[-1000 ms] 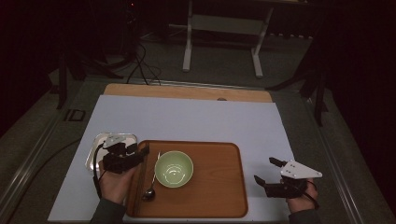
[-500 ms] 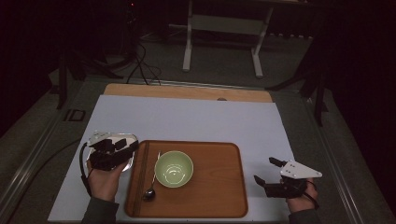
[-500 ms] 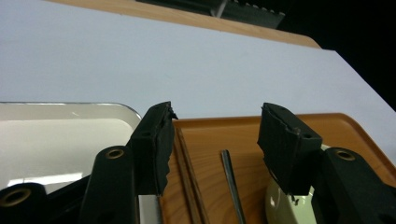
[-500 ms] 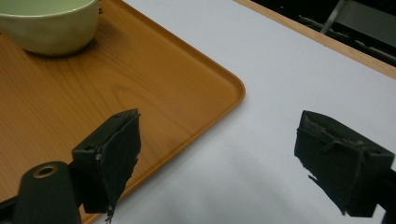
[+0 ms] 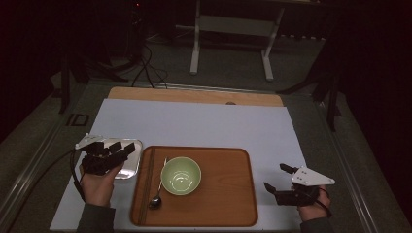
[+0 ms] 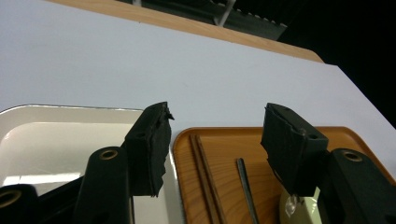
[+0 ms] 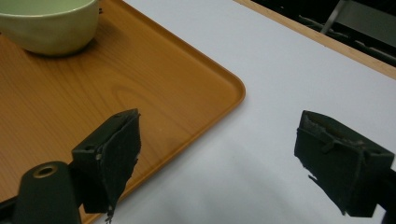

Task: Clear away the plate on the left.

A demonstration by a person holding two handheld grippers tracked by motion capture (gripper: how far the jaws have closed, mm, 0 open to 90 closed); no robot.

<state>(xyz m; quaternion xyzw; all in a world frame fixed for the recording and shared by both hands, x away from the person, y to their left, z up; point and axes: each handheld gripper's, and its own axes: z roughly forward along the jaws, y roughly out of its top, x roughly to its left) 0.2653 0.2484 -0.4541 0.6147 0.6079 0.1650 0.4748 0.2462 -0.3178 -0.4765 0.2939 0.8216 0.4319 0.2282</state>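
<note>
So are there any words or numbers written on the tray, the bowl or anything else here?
None to read: the wooden tray, the green bowl, the spoon, the chopsticks, the white metal tray and the white mat are all plain.

A glossy wood-grain tray (image 5: 218,194) holds a smooth, shiny green bowl (image 5: 180,174). Beside it sits a polished metal dish (image 5: 127,165) on the matt white tabletop (image 5: 204,124).

Overhead cam; two close tong-cams, shared tray (image 5: 228,194)
</note>
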